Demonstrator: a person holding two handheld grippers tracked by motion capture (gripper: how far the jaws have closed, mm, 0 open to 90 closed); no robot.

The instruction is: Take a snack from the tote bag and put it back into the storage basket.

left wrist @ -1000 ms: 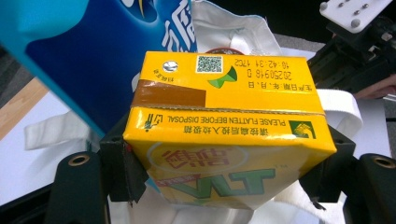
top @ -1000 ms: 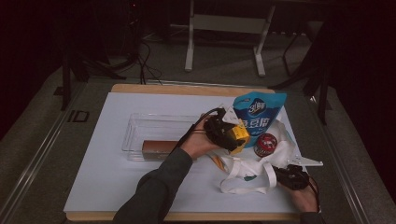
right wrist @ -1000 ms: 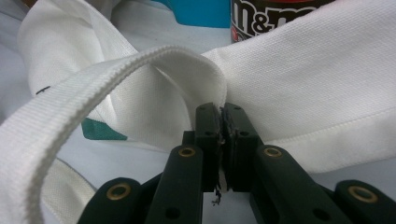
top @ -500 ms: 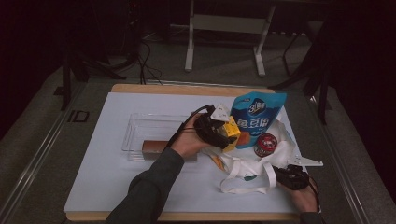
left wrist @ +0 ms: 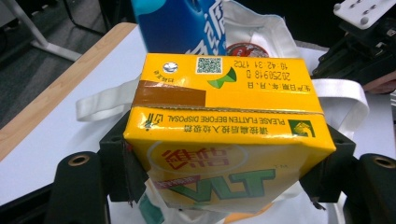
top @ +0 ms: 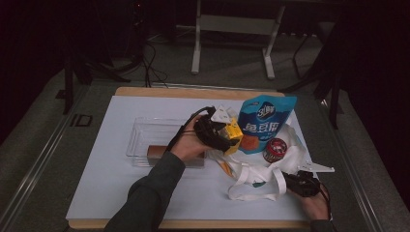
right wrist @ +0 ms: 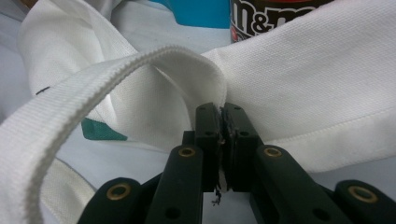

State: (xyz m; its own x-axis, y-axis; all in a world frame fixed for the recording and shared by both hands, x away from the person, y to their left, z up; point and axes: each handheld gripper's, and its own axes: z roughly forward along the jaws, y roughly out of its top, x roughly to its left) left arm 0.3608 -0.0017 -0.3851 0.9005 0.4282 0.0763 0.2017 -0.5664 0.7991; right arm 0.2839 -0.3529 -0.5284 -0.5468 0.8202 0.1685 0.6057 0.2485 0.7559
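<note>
clear plastic tray (top: 145, 133) sits left of centre on the white mat (top: 111, 183); a brown bar-shaped pack (top: 157, 152) lies at the tray's near edge, partly under the person's left hand (top: 186, 145); left gripper (top: 227, 137) is just right of the tray, above the mat, jaws spread wide and clamped on a yellow drink carton (top: 234, 135); in the left gripper view the carton (left wrist: 224, 140) lies sideways across both jaws, pads pressing its two ends, printed top face toward the camera; carton is at the left edge of the white tote bag (top: 270, 164), whether it touches the cloth can't tell; beyond the carton a blue pouch (top: 263, 123) stands upright at the far side of the bag, leaning slightly; just right of it a small round dark can with a red lid (top: 274, 150) stands in the bag; bag handle (top: 256, 188) loops toward the near edge of the mat; right gripper (top: 297, 181) is near right, low on the mat, jaws nearly together and pinching the bag; in the right gripper view the pads (right wrist: 232, 135) close on white cloth (right wrist: 303, 93) next to the handle strap (right wrist: 93, 88); right hand (top: 316, 203) at the near right corner
</note>
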